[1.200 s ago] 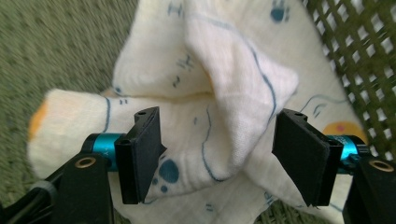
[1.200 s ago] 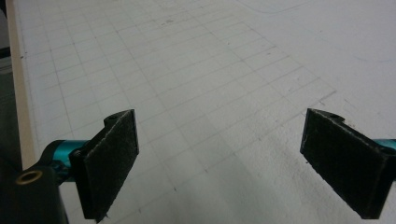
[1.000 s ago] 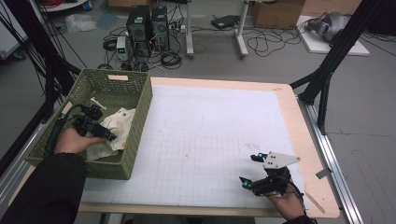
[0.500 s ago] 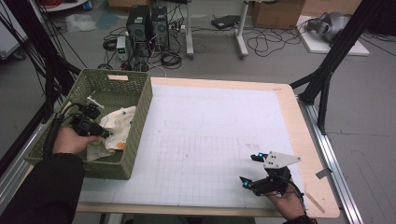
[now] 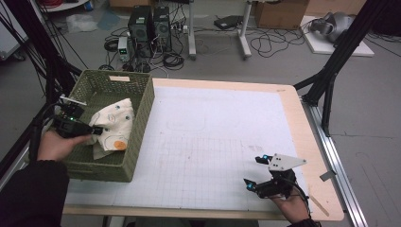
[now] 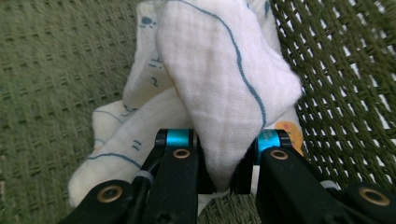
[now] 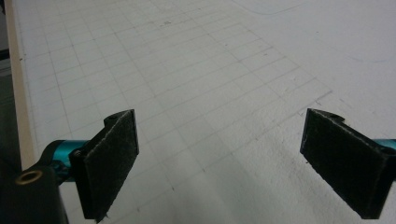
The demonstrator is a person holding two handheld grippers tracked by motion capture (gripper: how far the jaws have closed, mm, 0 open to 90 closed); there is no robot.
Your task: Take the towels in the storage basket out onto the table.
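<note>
From above, the green basket point(image 5: 137, 118) sits at the bench's point(image 5: 213, 142) left edge with a pale printed cloth point(image 5: 116, 124) inside it. The left tongs point(image 5: 98, 130), held in the left hand point(image 5: 59, 144), reach into the basket and meet the cloth's near edge. The right tongs point(image 5: 255, 171) rest low over the gridded white sheet point(image 5: 208, 151) near the bench's front right corner, jaws spread apart, in the right hand point(image 5: 293, 208). Along the left tongs point(image 6: 226, 161), both jaws are clamped on a raised fold of the cloth point(image 6: 219, 79), with the woven basket point(image 6: 56, 70) floor and wall behind it. Along the right tongs point(image 7: 219, 158), the padded jaws stand wide apart over the bare sheet point(image 7: 196, 70), holding nothing.
</note>
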